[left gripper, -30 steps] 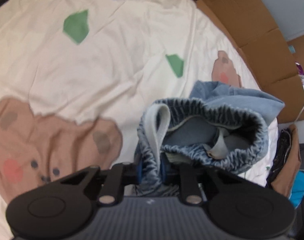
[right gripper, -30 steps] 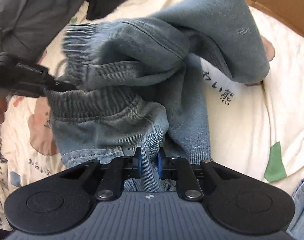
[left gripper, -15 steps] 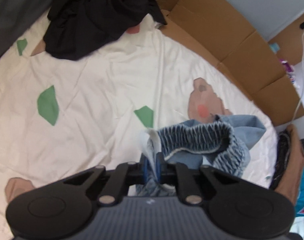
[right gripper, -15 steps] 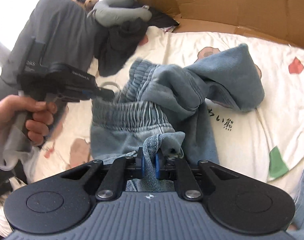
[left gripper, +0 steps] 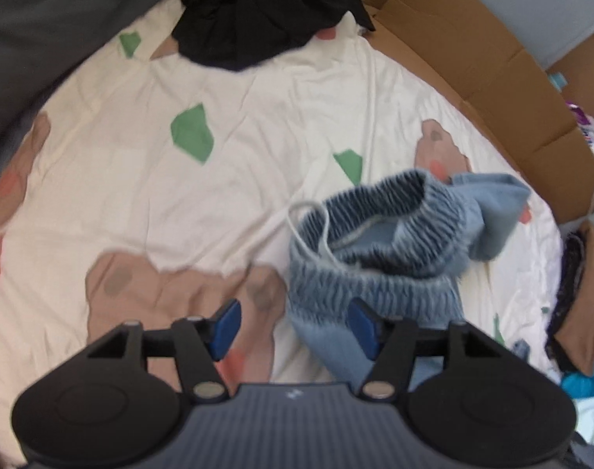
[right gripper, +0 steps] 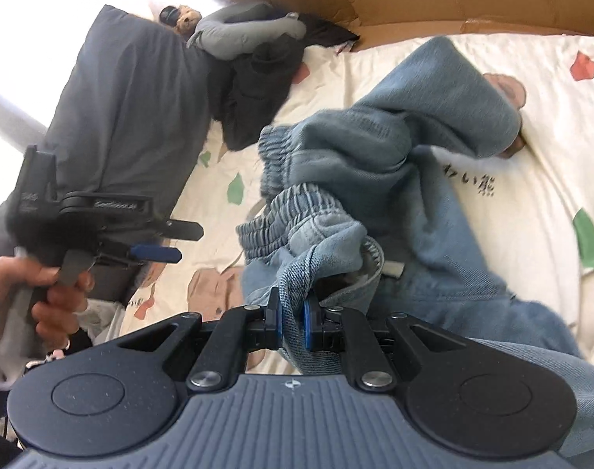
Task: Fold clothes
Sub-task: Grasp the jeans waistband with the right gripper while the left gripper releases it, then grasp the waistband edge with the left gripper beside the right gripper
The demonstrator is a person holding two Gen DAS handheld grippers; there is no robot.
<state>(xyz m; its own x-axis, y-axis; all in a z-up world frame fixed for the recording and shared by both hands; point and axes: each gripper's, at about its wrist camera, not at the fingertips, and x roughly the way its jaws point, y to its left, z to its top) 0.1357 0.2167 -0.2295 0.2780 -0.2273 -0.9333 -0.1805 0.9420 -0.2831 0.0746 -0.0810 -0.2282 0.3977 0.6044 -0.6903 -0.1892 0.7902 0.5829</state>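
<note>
Nearest you on the right wrist view, your right gripper is clenched on a fold of the light blue denim trousers with an elastic gathered waistband, the cloth pinched tight between the blue pads. From that grip the trousers rise in a crumpled heap and spread to the right over the cream bedsheet printed with brown bears and green patches.

On the left of that same view, your left gripper hangs with its jaws released, apart from the waistband, held by your hand.

Seen from the left wrist camera, the left gripper stands wide, nothing between its pads; the trousers bunch just beyond its right finger, waistband mouth gaping, a pale drawstring looping out.

Farther off, a black crumpled garment lies on the sheet, a dark grey pillow to the left, and brown cardboard along the far right edge.
</note>
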